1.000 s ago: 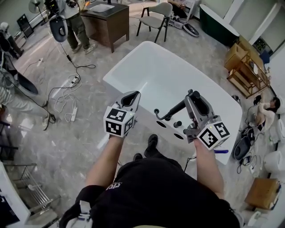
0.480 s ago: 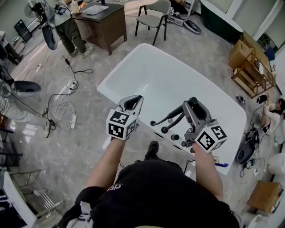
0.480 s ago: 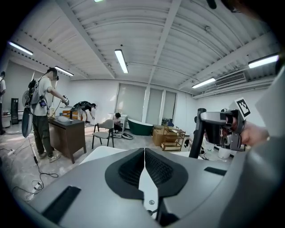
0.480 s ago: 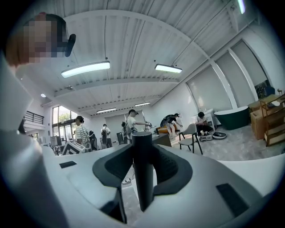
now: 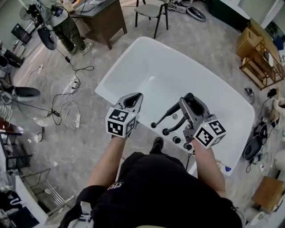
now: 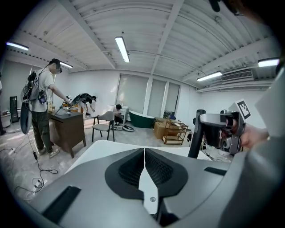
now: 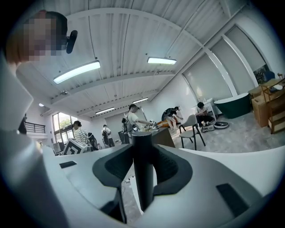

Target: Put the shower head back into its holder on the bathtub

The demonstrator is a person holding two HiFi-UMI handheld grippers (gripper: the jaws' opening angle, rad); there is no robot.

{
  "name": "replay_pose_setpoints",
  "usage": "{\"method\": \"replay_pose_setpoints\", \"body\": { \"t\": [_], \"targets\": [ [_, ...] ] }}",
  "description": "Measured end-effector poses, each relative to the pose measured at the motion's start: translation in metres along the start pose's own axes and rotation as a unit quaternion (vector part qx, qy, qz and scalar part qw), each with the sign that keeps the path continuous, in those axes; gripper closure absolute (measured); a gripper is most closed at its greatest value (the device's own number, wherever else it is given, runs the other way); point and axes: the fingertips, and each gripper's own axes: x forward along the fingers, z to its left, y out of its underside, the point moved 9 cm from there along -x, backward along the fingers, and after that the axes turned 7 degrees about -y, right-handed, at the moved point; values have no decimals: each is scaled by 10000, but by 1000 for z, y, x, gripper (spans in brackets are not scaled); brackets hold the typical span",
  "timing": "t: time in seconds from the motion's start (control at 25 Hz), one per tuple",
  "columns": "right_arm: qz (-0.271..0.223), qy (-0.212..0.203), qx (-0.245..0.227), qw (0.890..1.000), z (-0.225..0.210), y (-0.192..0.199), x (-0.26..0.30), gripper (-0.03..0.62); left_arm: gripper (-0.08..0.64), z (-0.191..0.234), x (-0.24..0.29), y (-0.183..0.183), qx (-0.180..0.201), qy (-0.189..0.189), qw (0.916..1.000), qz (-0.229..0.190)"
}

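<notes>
Below me lies a white bathtub. My right gripper is shut on the black shower head, whose long handle slants down and left above the tub's near rim. In the right gripper view the black handle stands upright between the pads. A second black rod and black knobs sit on the near rim below it; I cannot tell which part is the holder. My left gripper hovers over the rim to the left, shut and empty. In the left gripper view its jaws meet, with the shower head at the right.
A dark wooden desk, a chair and a standing person are beyond the tub. Cables and a power strip lie on the floor at the left. A wooden shelf stands at the right, a metal rack at lower left.
Both grippers have moved forward and down toward the tub's near rim, keeping their spacing. The shower head stays in the right gripper; the left stays shut.
</notes>
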Motion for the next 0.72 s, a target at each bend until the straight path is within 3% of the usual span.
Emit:
{"method": "replay_pose_setpoints", "body": {
  "t": [0.32,0.72],
  "targets": [
    [412,83,175,9990,-12,25,21,442,540,8,23,11,-34,176,9996,220],
    [967,601,400,9927,8,79,26,440,540,26,21,58,-273,490,9968,576]
  ]
}}
